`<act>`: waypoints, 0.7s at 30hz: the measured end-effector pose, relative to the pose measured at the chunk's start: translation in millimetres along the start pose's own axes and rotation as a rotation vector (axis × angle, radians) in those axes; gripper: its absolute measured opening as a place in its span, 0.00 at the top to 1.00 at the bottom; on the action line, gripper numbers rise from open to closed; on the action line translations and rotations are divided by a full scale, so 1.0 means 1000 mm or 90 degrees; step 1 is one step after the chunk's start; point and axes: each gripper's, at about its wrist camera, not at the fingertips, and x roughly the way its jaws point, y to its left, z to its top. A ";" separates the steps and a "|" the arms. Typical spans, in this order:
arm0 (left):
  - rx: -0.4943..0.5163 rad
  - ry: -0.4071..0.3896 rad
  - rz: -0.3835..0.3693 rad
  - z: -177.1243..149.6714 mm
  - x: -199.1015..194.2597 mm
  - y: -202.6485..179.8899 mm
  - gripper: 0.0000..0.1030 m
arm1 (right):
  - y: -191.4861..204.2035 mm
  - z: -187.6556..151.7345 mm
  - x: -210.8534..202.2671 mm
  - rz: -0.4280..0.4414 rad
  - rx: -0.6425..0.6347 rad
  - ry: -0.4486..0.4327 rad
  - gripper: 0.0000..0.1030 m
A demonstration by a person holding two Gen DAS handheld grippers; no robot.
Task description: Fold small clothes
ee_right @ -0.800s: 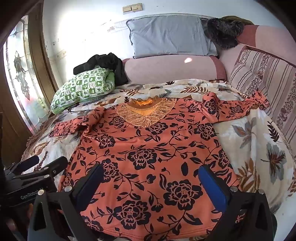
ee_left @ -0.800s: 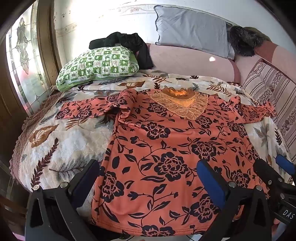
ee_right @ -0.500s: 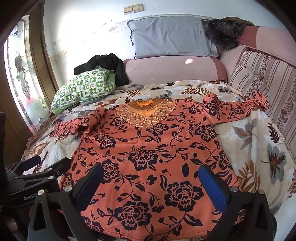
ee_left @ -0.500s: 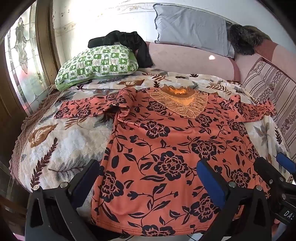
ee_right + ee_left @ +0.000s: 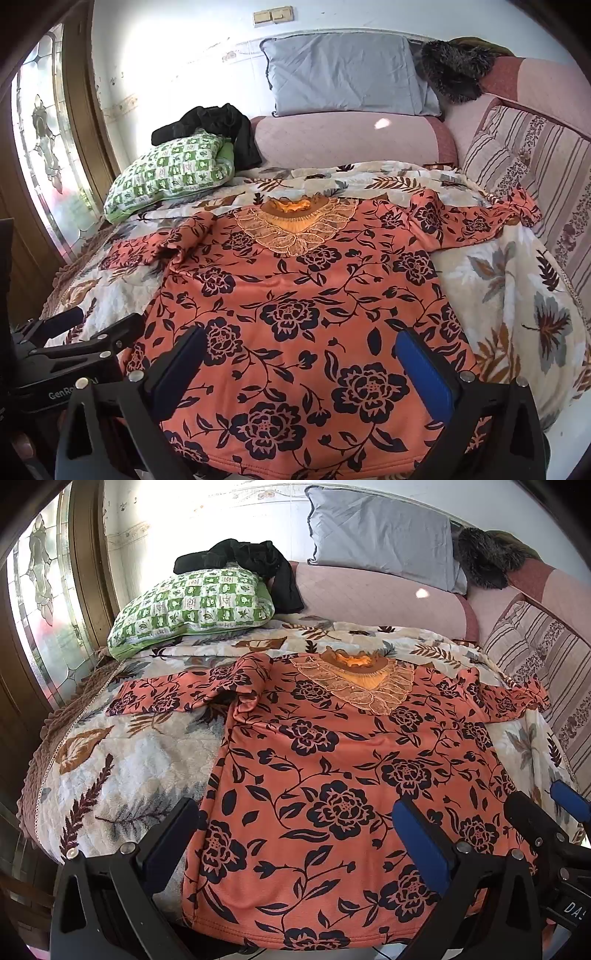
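Observation:
An orange top with black flowers (image 5: 332,782) lies spread flat on the leaf-patterned bedspread (image 5: 129,760), lace collar at the far end and both sleeves out sideways. It also shows in the right wrist view (image 5: 303,302). My left gripper (image 5: 295,834) is open and empty, hovering over the hem near its left side. My right gripper (image 5: 299,362) is open and empty over the hem's right part. The right gripper shows at the right edge of the left wrist view (image 5: 546,819), and the left gripper shows at the left edge of the right wrist view (image 5: 85,332).
A green checked pillow (image 5: 192,605) with a black garment (image 5: 251,561) on it lies at the far left. A pink bolster (image 5: 376,602), a grey pillow (image 5: 380,531) and a striped cushion (image 5: 539,657) line the far and right sides. A stained-glass window (image 5: 40,602) is left.
Both grippers have eased slightly forward and up over the hem, so the view has shifted a little. The top has not moved and both grippers stay open.

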 end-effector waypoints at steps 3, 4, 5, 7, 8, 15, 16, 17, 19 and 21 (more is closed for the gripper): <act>-0.001 0.001 0.000 0.001 0.000 0.000 0.00 | 0.001 0.001 0.000 0.000 -0.001 -0.001 0.00; -0.001 0.002 0.001 0.001 0.000 0.000 0.00 | 0.001 0.001 -0.001 0.000 -0.001 -0.001 0.00; -0.001 0.003 0.001 0.000 0.000 0.000 0.00 | 0.001 0.001 0.000 0.000 -0.001 -0.001 0.00; -0.001 0.004 0.000 0.000 0.000 0.000 0.00 | 0.001 0.002 0.000 0.001 -0.002 0.002 0.00; -0.002 0.003 0.001 0.000 0.000 0.001 0.00 | 0.001 0.002 -0.001 0.000 -0.002 0.000 0.00; -0.002 0.002 -0.001 0.002 -0.002 0.001 0.00 | 0.003 0.003 -0.005 -0.007 -0.012 -0.011 0.00; -0.003 0.002 -0.001 0.002 -0.002 0.001 0.00 | 0.003 0.003 -0.005 -0.008 -0.011 -0.012 0.00; -0.003 0.002 -0.001 0.002 -0.002 0.001 0.00 | 0.003 0.004 -0.006 -0.008 -0.012 -0.014 0.00; -0.002 0.004 -0.001 0.002 -0.003 0.001 0.00 | 0.003 0.004 -0.006 -0.009 -0.013 -0.012 0.00; -0.002 0.002 0.000 0.003 -0.003 0.000 0.00 | 0.003 0.004 -0.007 -0.009 -0.013 -0.014 0.00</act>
